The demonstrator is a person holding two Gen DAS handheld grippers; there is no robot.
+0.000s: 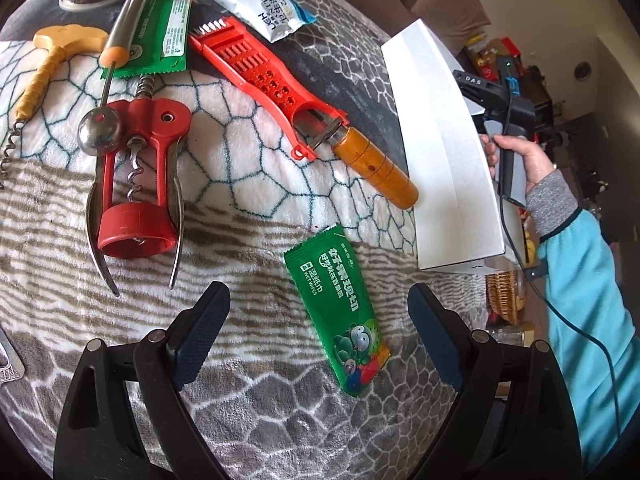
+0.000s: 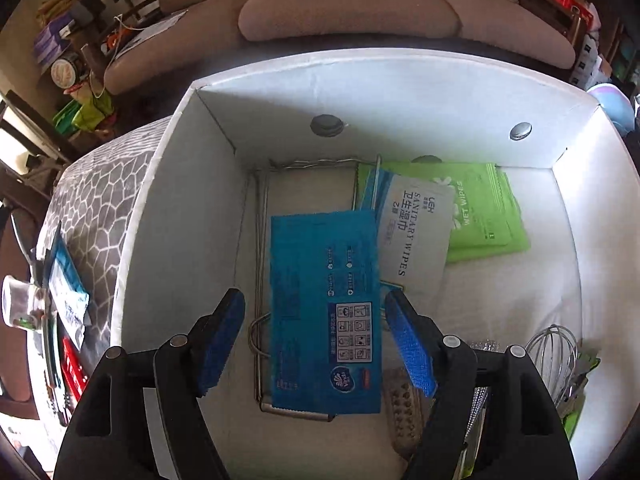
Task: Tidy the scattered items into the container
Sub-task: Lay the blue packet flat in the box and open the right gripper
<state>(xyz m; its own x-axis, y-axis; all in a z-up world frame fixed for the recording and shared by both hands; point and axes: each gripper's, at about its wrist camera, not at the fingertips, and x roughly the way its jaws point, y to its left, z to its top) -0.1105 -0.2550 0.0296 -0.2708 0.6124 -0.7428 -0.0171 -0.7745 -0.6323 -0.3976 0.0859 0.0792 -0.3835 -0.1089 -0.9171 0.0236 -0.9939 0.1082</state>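
Our left tongs (image 1: 318, 336) hang spread and empty over the blanket (image 1: 240, 208), the green wipes (image 1: 338, 316) lying between their tips, slightly toward the right finger. We judge this the pick: lower, straddle the packet, close. Right of it stands the white box (image 1: 448, 152). Our right tongs (image 2: 316, 344) gape over the box (image 2: 168, 208), gripping nothing, the blue pack (image 2: 324, 312) lying inside below them.
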